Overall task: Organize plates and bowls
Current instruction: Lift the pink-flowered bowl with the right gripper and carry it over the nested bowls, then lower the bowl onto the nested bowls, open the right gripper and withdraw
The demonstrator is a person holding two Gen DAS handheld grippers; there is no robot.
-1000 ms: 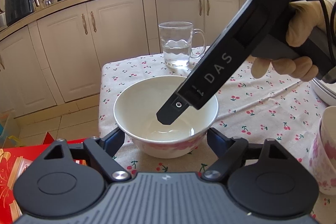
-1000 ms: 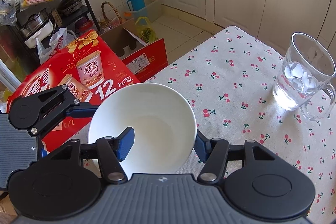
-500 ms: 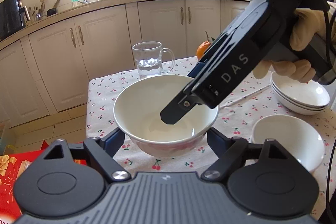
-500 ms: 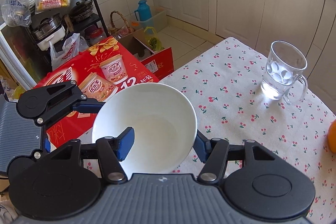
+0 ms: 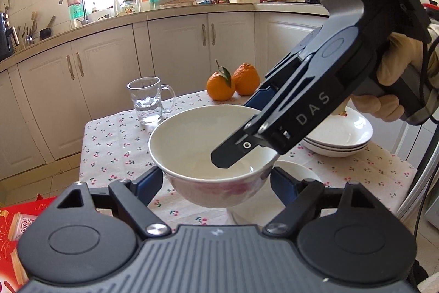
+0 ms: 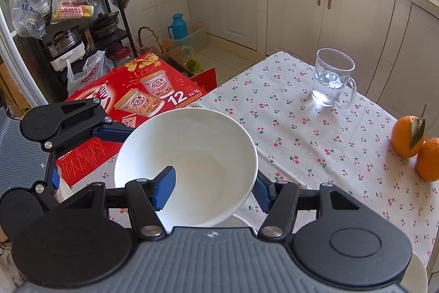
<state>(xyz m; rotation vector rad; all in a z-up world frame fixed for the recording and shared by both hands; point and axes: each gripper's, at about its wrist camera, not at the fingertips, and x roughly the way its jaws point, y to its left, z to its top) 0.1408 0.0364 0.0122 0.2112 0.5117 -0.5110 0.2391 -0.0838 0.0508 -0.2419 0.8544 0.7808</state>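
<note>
A white bowl (image 5: pixel 203 153) (image 6: pixel 192 150) with pink flowers on its outside hangs above the cherry-print tablecloth (image 5: pixel 115 144). My left gripper (image 5: pixel 216 186) is shut on it, a pad pressing each outer side. My right gripper (image 5: pixel 247 128) (image 6: pixel 212 190) is shut on the rim, with one finger inside the bowl and one outside. In the right wrist view one of the left gripper's fingers (image 6: pixel 112 134) touches the bowl's far left side. A second white bowl (image 5: pixel 296 172) stands on the table right under it. Stacked white plates (image 5: pixel 340 133) lie to the right.
A glass mug of water (image 5: pixel 148 103) (image 6: pixel 332 84) stands at the table's far left corner. Two oranges (image 5: pixel 233 84) (image 6: pixel 411 144) sit at the far edge. A red gift box (image 6: pixel 131 100) is on the floor beside the table. A gloved hand (image 5: pixel 395 78) holds the right gripper.
Both grippers have carried the bowl up and to the right across the table. The mug has slid away to the left; the oranges, the plates and the second bowl have come into view.
</note>
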